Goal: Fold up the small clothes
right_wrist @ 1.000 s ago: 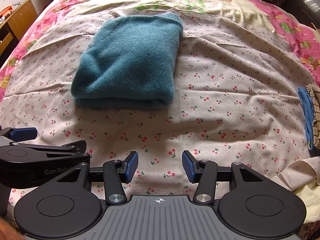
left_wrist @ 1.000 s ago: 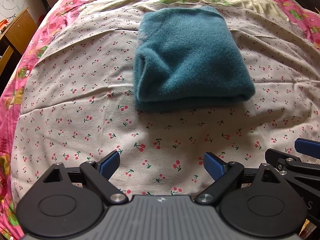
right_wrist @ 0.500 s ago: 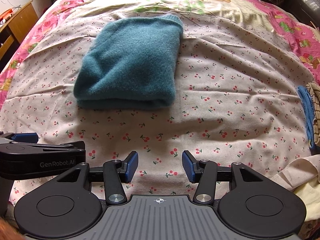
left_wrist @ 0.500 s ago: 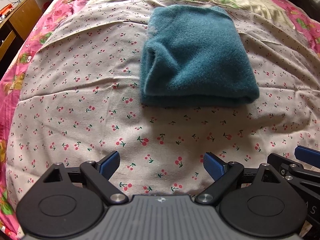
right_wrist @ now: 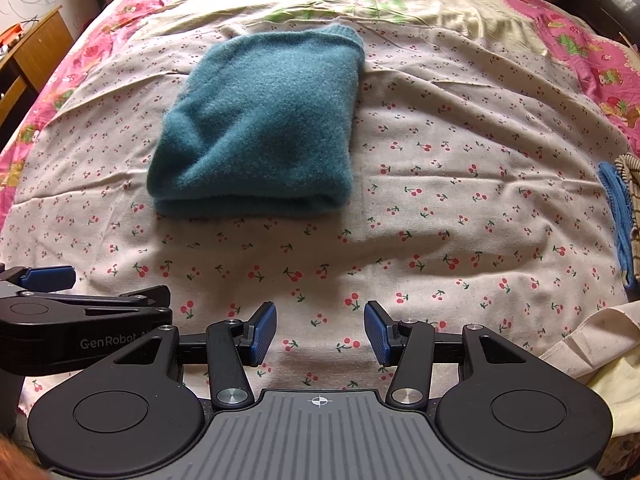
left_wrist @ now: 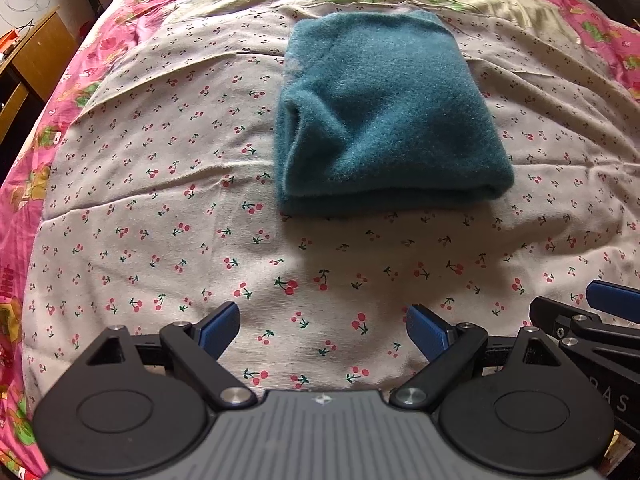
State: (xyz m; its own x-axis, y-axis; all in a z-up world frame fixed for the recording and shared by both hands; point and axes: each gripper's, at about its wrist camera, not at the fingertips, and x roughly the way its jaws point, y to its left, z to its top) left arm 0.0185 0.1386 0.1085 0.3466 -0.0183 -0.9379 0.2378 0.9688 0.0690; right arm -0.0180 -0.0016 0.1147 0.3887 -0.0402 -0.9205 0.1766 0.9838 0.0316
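While both tongs hang back over the near part of the bed (left_wrist: 120, 208), little differs from a second ago: the left wrist view has drifted slightly, so the folded teal sweater (left_wrist: 384, 120) now sits nearer the centre of that frame, and the right wrist view is almost unchanged. The garment itself has not shifted on the cherry-print sheet (right_wrist: 460, 184). It lies toward the middle of the bed, well apart from both tools, as a compact rectangle with its rounded fold facing the cameras.

Left tongs (left_wrist: 322, 330): spread wide, nothing between them. Right tongs (right_wrist: 320, 332): spread, though narrower, also empty.

Judgement: this garment looks finished, with both tools released and withdrawn. The likely next call is another item.

Hard to make out:
- At the right edge of the bed, a blue and striped fabric bundle (right_wrist: 624, 216) is cut off by the frame; I cannot tell what it is.
- A pale cream cloth (right_wrist: 600, 344) at the near right corner is only partly visible.
- The sweater's far edge and underside layers are hidden, so fold neatness there is unverified.
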